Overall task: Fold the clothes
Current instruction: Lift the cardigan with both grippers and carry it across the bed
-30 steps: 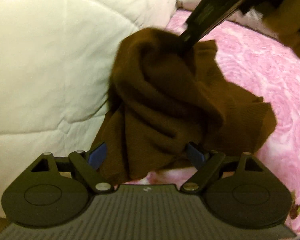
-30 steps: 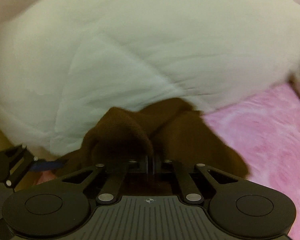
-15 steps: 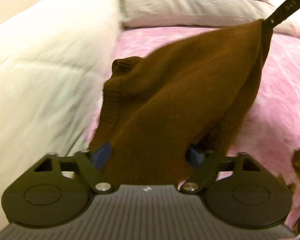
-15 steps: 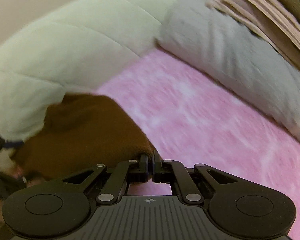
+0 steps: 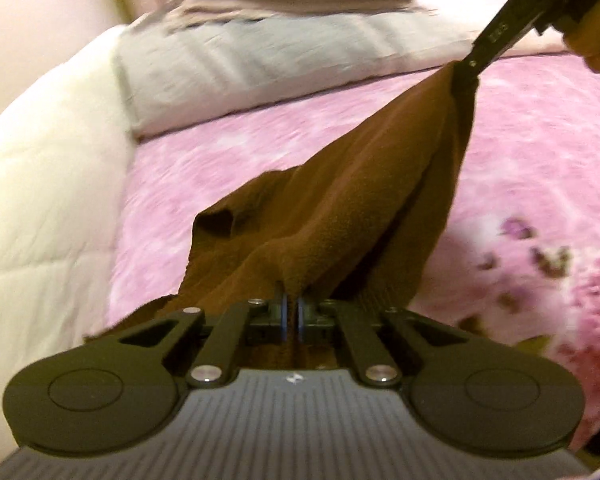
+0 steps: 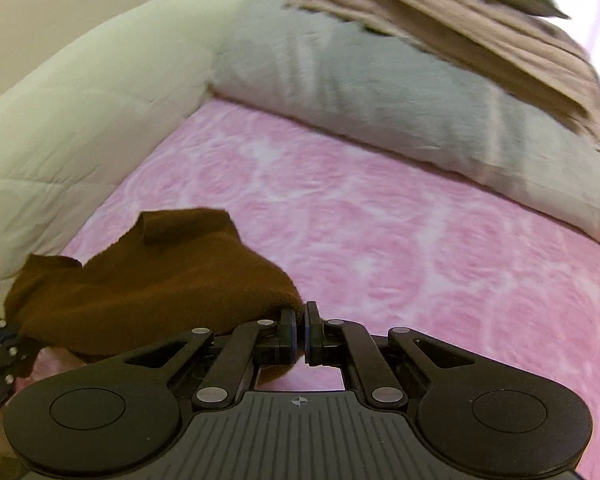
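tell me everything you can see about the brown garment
The brown garment is a soft, fuzzy knit, dark chocolate in colour, with a ribbed band along one edge. It hangs stretched in the air above the pink bedspread, pulled between two grips: the left gripper has just closed its fingers on a bunched fold at one end, and the right gripper pinches the other end. Between them the cloth runs in long folds, with a loose flap drooping to one side. What kind of garment it is cannot be told.
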{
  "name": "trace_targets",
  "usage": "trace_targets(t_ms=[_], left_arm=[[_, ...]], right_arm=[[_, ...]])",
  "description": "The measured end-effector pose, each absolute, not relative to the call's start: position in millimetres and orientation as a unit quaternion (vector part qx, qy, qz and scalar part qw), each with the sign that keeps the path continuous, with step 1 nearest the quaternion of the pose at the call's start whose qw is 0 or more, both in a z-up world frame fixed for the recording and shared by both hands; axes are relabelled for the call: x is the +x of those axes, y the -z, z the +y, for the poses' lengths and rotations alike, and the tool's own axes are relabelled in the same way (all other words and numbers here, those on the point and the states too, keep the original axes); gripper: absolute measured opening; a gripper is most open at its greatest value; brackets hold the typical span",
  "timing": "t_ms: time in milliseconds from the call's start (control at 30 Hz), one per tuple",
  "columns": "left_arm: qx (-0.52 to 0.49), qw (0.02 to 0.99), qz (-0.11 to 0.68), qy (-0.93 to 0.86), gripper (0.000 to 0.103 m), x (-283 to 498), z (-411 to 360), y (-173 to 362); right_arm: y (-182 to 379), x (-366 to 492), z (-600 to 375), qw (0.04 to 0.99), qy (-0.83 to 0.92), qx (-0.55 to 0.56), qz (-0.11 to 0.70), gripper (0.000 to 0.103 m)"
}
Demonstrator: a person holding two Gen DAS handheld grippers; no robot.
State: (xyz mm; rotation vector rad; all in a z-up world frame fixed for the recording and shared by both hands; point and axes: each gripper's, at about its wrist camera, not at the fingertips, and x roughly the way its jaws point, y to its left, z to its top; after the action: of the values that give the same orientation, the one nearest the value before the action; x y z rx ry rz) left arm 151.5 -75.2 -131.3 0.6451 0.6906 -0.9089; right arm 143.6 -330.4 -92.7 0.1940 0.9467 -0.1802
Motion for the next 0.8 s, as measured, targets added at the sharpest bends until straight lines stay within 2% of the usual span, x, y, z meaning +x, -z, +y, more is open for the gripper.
trace_targets(t_ms=[200, 400, 700, 800], left_arm=[[0.312, 0.758, 0.277, 0.501, 0.002, 66, -166, 119], [0.306, 0.731, 0.237, 0.562, 0.002, -58, -293, 109], [0.308, 0.683, 0.251, 0.612, 0.003, -280, -488, 112], [0.314, 0.668, 0.256, 0.624, 0.01, -328, -510, 118]], right_arm=[[87, 39, -414, 0.877, 0.166, 0.117, 0.435, 0.001], [84, -115, -535, 0.869, 0.242, 0.131, 0.411, 0.001], [96, -356, -739, 0.853, 0.302, 0.159, 0.395, 0.002], [97, -416, -781, 0.844, 0.32, 0.176, 0.392, 0.002]])
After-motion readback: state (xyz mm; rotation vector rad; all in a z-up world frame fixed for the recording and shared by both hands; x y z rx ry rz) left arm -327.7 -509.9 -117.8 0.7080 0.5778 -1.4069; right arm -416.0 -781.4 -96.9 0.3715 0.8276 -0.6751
